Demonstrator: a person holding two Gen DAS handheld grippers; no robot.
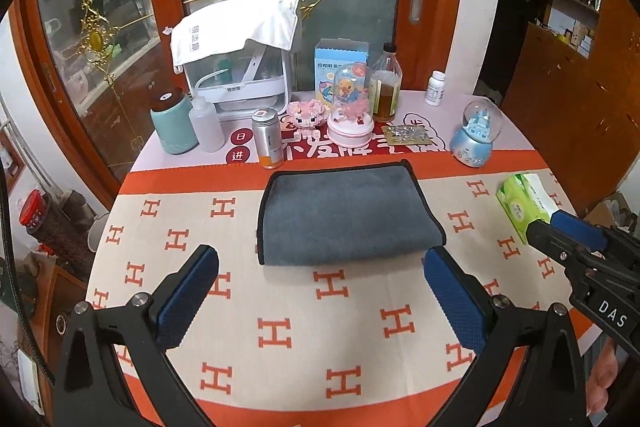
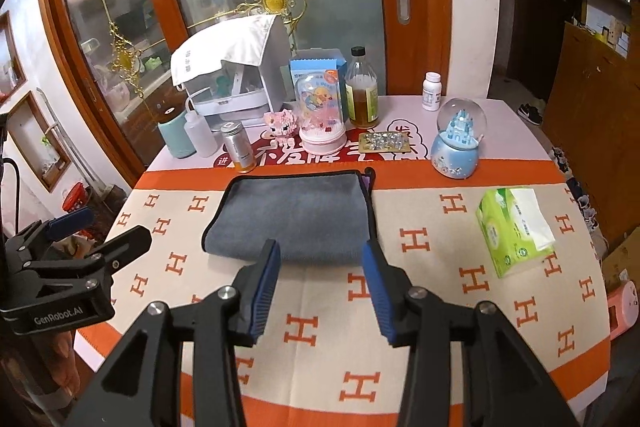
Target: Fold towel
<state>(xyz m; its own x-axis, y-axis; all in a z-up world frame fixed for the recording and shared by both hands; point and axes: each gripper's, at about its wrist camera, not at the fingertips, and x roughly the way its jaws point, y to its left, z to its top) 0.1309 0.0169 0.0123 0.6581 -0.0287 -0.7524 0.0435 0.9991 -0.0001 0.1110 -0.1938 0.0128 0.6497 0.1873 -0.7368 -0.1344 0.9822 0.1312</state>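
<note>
A grey towel [image 1: 344,215] with black trim lies folded on the table, its rounded fold edge nearest me; it also shows in the right wrist view [image 2: 296,215]. My left gripper [image 1: 320,259] is open wide and empty, held just in front of the towel's near edge. My right gripper [image 2: 320,251] is open and empty, its fingertips over the towel's near right part. The right gripper also shows from the side in the left wrist view [image 1: 560,227], and the left gripper in the right wrist view [image 2: 112,227].
The table carries an orange-and-cream H-pattern cloth [image 1: 280,339]. A green tissue pack [image 2: 516,227] lies at the right. Behind the towel stand a silver can [image 1: 267,138], a mint cup [image 1: 173,125], a pink dome [image 1: 351,107], a blue snow globe [image 1: 476,133] and bottles.
</note>
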